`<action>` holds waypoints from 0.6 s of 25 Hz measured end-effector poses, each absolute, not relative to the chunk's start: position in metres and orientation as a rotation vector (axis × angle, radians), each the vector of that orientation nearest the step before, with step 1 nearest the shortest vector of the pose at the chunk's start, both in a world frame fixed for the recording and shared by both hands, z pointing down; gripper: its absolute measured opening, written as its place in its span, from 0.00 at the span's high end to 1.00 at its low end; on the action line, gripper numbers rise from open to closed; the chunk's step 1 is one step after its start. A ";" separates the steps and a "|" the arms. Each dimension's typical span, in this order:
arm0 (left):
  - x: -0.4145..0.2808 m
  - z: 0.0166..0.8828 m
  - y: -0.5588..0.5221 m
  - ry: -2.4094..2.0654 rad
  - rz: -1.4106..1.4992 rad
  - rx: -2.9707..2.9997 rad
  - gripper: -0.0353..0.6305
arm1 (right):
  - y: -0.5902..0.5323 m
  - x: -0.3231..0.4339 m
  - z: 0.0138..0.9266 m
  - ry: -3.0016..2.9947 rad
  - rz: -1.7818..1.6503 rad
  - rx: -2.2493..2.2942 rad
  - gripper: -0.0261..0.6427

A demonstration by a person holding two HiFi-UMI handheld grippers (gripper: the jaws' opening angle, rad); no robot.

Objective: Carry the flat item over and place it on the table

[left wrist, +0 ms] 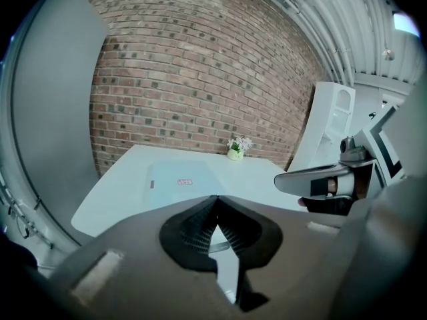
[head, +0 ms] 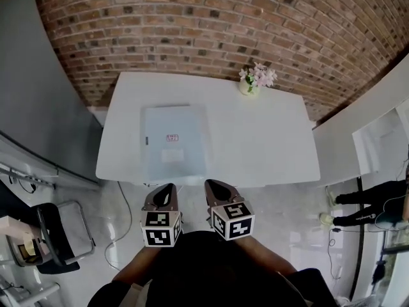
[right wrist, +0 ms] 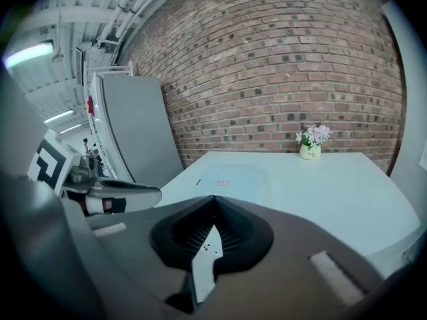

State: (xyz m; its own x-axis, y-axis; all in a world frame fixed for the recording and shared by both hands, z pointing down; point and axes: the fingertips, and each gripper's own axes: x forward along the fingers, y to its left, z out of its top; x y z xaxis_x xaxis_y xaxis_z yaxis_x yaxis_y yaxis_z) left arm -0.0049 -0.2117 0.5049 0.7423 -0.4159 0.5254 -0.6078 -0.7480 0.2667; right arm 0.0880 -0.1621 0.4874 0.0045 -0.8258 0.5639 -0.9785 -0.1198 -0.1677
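**A:** On the white table, toward its left side: a flat pale sheet, lying flat and reaching almost to the near edge. Small red-marked label near its middle.

**B:** Close to any container?

**A:** Well apart from the only one, a little vase at the far edge, just in front of the brick wall.

**B:** Holding what?

**A:** A bunch of pale pink and white flowers, standing upright in it.

**B:** And the two grippers?

**A:** Side by side, short of the near table edge, above the floor. Left gripper: jaws pressed together, nothing between them. Right gripper: the same, closed and empty.

**B:** Touching the sheet?

**A:** No. Near its closest end, but apart from it.

**B:** Around the table?

**A:** Low at the left, a dark chair. Off to the right, a person's legs in dark trousers.
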 end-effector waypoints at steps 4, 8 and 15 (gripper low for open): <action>0.012 0.496 -0.174 -0.763 0.634 2.547 0.94 | -0.128 0.095 0.487 -1.902 0.803 2.022 0.96; 0.017 0.490 -0.129 -0.795 0.654 2.554 0.94 | -0.090 0.099 0.487 -1.947 0.821 2.016 0.96; 0.000 0.476 -0.059 -0.940 0.661 2.545 0.94 | -0.032 0.090 0.475 -2.074 0.790 1.989 0.96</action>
State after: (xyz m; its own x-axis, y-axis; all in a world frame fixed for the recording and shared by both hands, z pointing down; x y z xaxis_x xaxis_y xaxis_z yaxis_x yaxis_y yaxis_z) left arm -0.0001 -0.0592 0.4757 0.6715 -0.5139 0.5338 -0.6761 -0.7198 0.1574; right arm 0.0899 -0.0318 0.4750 -0.1020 -0.8805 0.4630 -0.9654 -0.0247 -0.2597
